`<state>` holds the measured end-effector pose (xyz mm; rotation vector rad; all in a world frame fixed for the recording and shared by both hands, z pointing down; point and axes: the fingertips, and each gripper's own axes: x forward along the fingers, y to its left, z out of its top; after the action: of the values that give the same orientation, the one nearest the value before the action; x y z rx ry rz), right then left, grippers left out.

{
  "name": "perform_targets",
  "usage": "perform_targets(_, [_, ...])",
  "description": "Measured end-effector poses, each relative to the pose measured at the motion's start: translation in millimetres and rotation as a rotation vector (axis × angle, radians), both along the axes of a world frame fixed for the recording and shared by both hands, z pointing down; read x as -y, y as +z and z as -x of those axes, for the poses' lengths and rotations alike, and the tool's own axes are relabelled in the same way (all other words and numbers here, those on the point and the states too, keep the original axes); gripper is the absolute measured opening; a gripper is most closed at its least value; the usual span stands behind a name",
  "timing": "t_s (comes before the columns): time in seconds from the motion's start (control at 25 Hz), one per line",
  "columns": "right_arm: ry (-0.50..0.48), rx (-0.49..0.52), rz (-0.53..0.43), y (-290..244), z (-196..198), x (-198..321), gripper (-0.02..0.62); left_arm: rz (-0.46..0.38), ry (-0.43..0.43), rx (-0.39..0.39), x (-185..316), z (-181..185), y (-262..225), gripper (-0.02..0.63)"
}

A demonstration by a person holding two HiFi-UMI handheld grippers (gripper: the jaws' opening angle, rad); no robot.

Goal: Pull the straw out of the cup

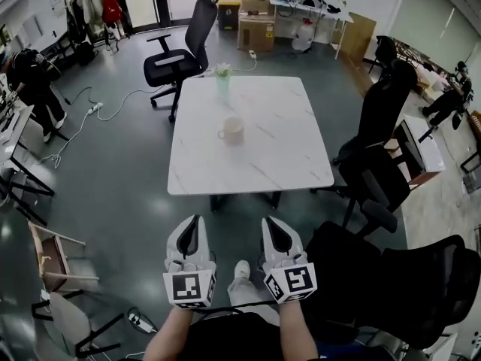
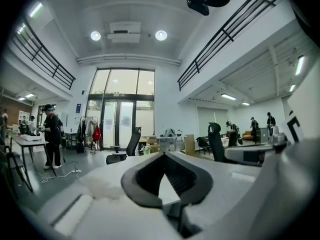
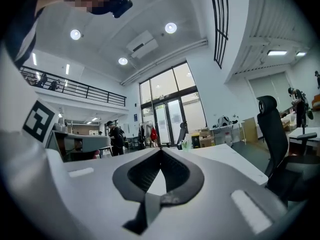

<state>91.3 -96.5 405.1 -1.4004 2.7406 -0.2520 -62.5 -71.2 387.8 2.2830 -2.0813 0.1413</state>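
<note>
Head view, nearest first: the person's forearms reach in from the bottom edge, each hand carrying a gripper with a marker cube on its back. The left gripper (image 1: 194, 219) and the right gripper (image 1: 269, 221) sit side by side above the grey floor (image 1: 120, 171), both pointing toward the desk (image 1: 285, 156) and well short of its near edge. In the left gripper view the jaws are together, their tips meeting with nothing between them. The right gripper view shows the same: jaws closed tip to tip and empty.

A black office chair (image 1: 409, 284) stands just to the right of the right gripper. The white marble-patterned desk lies beyond. A cream mug (image 1: 232, 130) stands near its middle, handle turned left. Farther on, close to the desk's far edge, stands the green cup (image 1: 223, 83), upright, with something pale poking out of its top that is too small to identify. Both are well apart from the grippers.

Another black chair (image 1: 385, 104) is at the desk's right side and a third (image 1: 180, 51) at its far left corner. Cardboard boxes (image 1: 255, 22) are stacked against the back wall.
</note>
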Motion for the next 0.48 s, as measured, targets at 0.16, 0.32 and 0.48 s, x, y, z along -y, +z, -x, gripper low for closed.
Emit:
perform_targets(0.16, [0.010, 0.012, 0.007, -9.9, -14.8, 45.1, 0.000, 0.013, 0.034, 0.006, 41.7, -20.7, -6.7, 0.002])
perform_targets(0.32, [-0.016, 0.029, 0.005, -17.2, -7.8, 71.6, 0.000, 0.024, 0.052, 0.008, 69.2, -28.4, -7.7, 0.002])
perform_targets(0.48, [-0.039, 0.032, 0.023, -12.4, 6.2, 86.8, 0.001, 0.042, 0.042, -0.004, 89.7, -23.5, -5.4, 0.000])
